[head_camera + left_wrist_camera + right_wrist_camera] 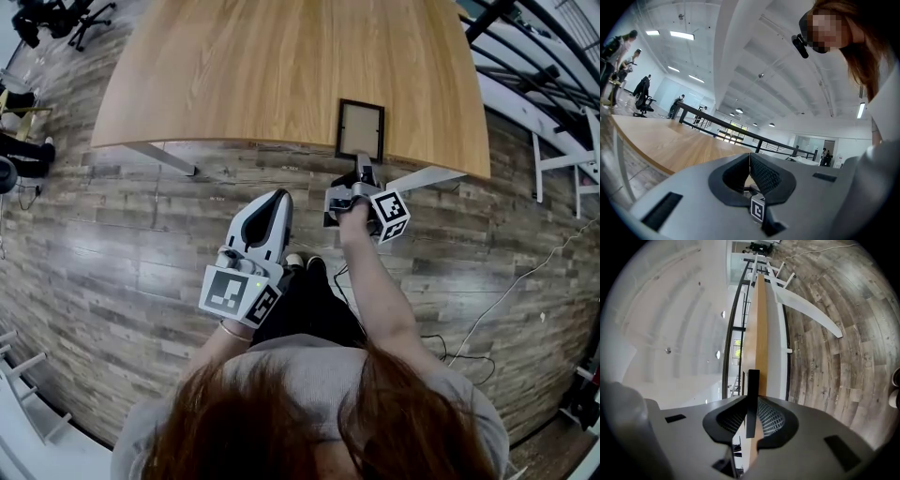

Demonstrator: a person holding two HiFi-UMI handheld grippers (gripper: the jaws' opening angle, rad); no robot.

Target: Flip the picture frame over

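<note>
Pinching the near edge of the black picture frame [360,128] with the right gripper [361,171], down flat on the wooden table [281,66], close to its front edge. Holding the left gripper [277,199] off the table, over the floor [112,244], jaws pressed together.

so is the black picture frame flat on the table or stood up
Flat: the black rectangular picture frame lies level with the wooden table, its near edge pinched between the fingers of the right gripper.
</note>
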